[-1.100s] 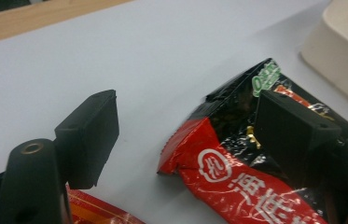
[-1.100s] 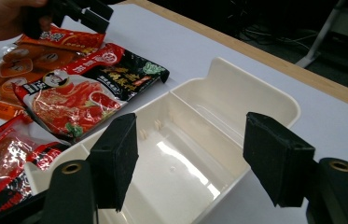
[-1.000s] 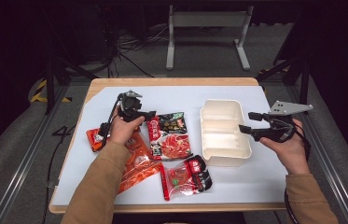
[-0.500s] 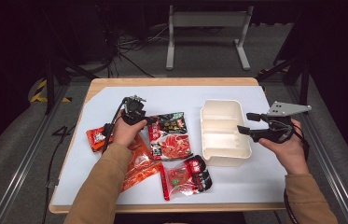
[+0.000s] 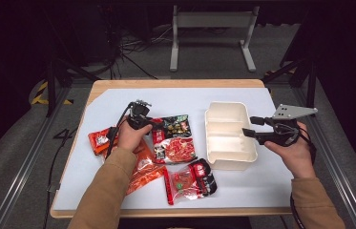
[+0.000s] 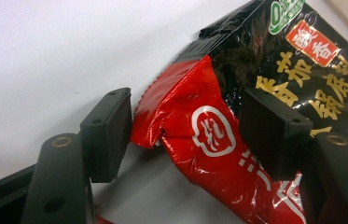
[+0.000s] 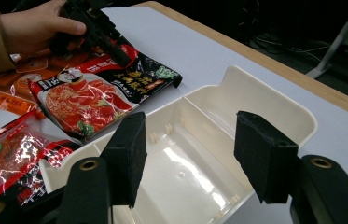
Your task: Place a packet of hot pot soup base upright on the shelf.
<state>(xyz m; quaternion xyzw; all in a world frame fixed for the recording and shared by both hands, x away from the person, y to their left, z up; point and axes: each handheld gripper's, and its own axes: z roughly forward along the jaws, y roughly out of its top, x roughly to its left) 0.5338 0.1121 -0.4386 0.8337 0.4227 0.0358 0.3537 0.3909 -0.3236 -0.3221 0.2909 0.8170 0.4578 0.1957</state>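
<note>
Item: red-black packet (image 6: 199, 140) on the table beside the tray (image 5: 228, 138); my left gripper (image 6: 185, 135), jaws apart and just closing, straddles its corner—I centre before clamping; right gripper (image 7: 188, 154) gapes over tray.

light: bright table (image 5: 118, 102), dark surroundings | glare: packet (image 6: 199, 140) foil | focus: soft

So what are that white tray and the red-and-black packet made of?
The tray looks like thin moulded plastic: cream, smooth, glossy highlights on its floor, rounded rim. The packet seems to be shiny plastic film: it crinkles, reflects light and has a crimped edge.
</note>
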